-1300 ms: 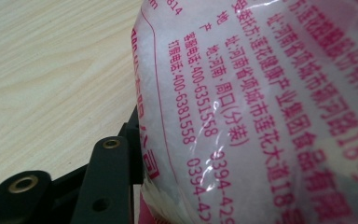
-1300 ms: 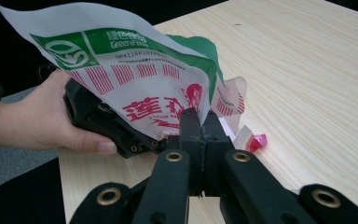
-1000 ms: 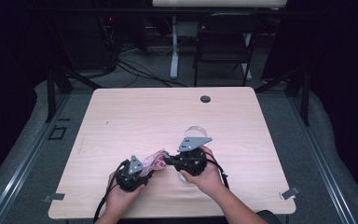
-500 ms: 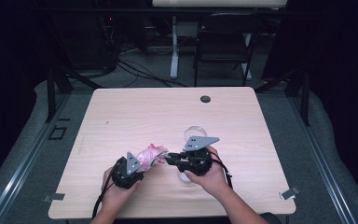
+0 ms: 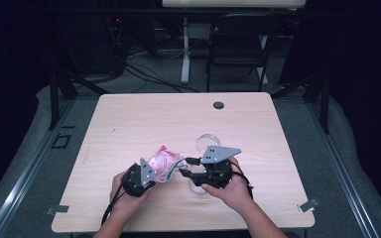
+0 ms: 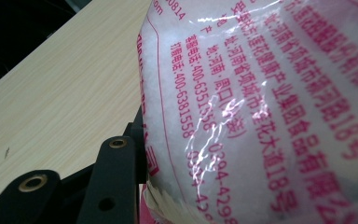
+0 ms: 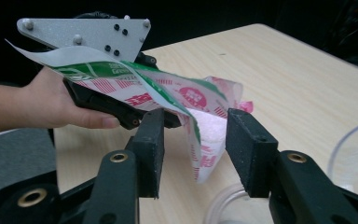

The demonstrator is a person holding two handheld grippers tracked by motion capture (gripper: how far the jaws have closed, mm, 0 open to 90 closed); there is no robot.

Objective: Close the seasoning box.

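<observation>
Your left hand-held gripper [image 5: 151, 171] pinches the pink bag [image 5: 164, 164], held off the tabletop [image 5: 144, 119]. Right hand-held gripper [image 7: 193, 149] spread, bag's corner between its jaws. Step: likely tearing open. Next: clamp that corner, pull apart; clear cup [image 5: 207, 144] waits just beyond.

A clear plastic bag [image 6: 270, 107] fills most of the left gripper view, pressed very close to the camera. It is printed with rows of pink characters and phone numbers, and white granular contents show through the glossy, wrinkled film. A serrated sealed edge runs along its lower side. At the lower left, one black jaw of the left tool [image 6: 142, 158] rises with brass-ringed screw holes, its tip touching the bag's edge. Behind lies the pale wood-grain worktop [image 6: 56, 88], with darkness beyond its far edge.
</observation>
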